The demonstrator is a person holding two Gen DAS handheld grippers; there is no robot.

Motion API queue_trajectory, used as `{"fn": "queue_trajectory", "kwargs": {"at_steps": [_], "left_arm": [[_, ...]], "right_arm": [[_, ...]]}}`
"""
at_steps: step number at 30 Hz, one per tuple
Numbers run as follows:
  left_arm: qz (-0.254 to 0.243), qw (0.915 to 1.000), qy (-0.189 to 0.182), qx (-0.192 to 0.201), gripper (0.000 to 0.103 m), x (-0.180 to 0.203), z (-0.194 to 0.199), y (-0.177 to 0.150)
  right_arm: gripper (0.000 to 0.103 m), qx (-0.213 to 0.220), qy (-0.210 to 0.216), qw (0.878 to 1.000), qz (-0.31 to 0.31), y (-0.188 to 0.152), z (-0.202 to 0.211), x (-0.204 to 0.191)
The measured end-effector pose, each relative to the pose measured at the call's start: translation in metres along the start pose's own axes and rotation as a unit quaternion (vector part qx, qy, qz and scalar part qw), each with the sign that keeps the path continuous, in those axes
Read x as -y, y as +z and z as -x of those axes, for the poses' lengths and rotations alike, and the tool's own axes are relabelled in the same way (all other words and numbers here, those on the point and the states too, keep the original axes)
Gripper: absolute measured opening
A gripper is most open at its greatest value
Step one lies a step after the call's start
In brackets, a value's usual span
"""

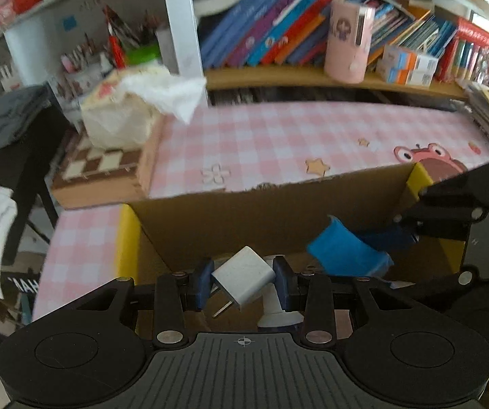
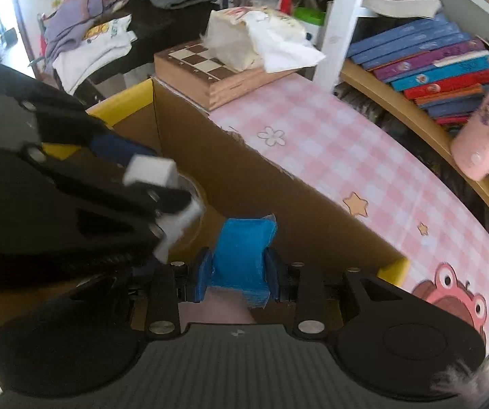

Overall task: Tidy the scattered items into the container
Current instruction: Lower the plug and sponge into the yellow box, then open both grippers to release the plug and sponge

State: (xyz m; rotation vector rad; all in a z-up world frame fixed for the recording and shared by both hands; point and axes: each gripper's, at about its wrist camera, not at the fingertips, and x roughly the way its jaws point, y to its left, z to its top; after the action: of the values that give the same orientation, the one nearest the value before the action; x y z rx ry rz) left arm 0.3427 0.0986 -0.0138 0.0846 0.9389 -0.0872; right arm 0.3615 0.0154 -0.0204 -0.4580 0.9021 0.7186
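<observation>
Left gripper [image 1: 243,281]: fingers clamped on white plug adapter [image 1: 244,277], tilted, prongs pointing down-left, over the cardboard box [image 1: 244,211]. White object beneath [image 1: 277,310] mostly hidden, can't identify. Right gripper [image 2: 237,274]: fingers pinching blue tape roll [image 2: 242,259], also over the box interior; roll's lower edge cut off by the gripper body. Box floor largely blocked by both grippers. Box sits on pink checked surface [image 1: 278,143], chessboard case [image 2: 210,71] just beside its far corner. Shelf books [image 1: 271,34] motion-blurred.
</observation>
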Motion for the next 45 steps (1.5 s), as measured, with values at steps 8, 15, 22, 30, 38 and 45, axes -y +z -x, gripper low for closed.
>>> {"fn": "queue_trajectory", "kwargs": {"at_steps": [8,15,22,30,38,45], "left_arm": [[0.020,0.9997,-0.007,-0.011,0.038,-0.001,-0.009,0.001],[0.028,0.9991,0.010,0.031,0.069,0.001,0.016,0.000],[0.020,0.9963,0.007,0.083,0.076,0.008,0.068,-0.018],[0.021,0.9870,0.014,0.159,0.084,0.021,0.139,-0.052],[0.009,0.9750,0.037,0.219,0.091,0.039,0.193,-0.106],[0.009,0.9728,0.048,0.226,0.091,0.052,0.218,-0.151]], "right_arm": [[0.034,-0.017,0.015,1.000,0.006,0.002,-0.015,0.001],[0.059,0.012,0.015,1.000,-0.005,-0.003,0.006,0.001],[0.063,0.069,-0.002,0.997,-0.024,-0.023,0.058,-0.008],[0.068,0.151,-0.042,0.986,-0.048,-0.057,0.131,-0.034],[0.071,0.207,-0.102,0.970,-0.078,-0.109,0.181,-0.066],[0.070,0.223,-0.142,0.956,-0.123,-0.163,0.211,-0.088]]}}
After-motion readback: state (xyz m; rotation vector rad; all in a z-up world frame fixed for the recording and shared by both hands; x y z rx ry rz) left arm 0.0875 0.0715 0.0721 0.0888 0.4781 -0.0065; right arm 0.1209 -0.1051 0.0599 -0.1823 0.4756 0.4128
